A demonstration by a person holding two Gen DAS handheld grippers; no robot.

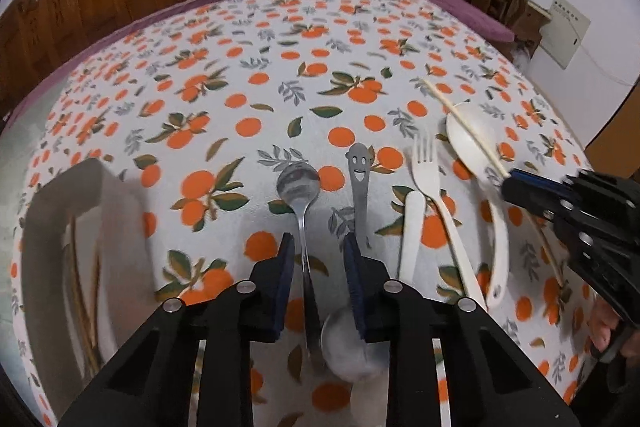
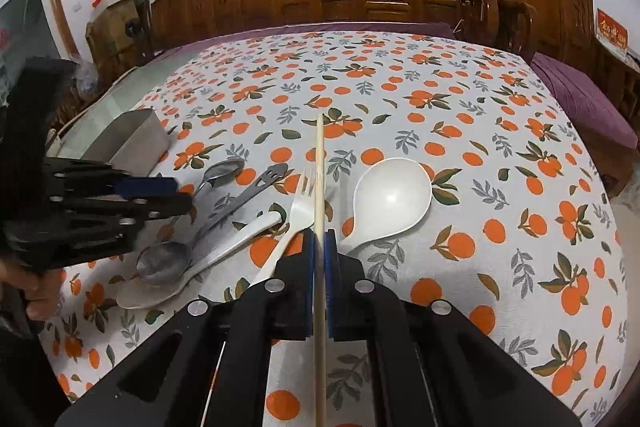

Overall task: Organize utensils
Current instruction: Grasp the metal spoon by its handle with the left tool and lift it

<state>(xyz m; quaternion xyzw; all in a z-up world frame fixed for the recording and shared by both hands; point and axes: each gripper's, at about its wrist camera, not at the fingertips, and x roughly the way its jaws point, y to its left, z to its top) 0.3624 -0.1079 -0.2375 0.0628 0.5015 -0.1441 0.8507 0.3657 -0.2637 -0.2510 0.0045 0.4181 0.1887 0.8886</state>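
Pale wooden chopstick [image 2: 319,163] clamped in right tool [image 2: 319,233]; steel spoon handle [image 1: 305,247] on desk between left tool [image 1: 318,247] pads, gap narrow, untouched. Risk: pads skidding off thin handle.

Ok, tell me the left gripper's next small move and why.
Probably lower and close the left gripper on the metal spoon: its handle runs between the fingers, which don't yet pinch it. The right gripper already holds a chopstick.
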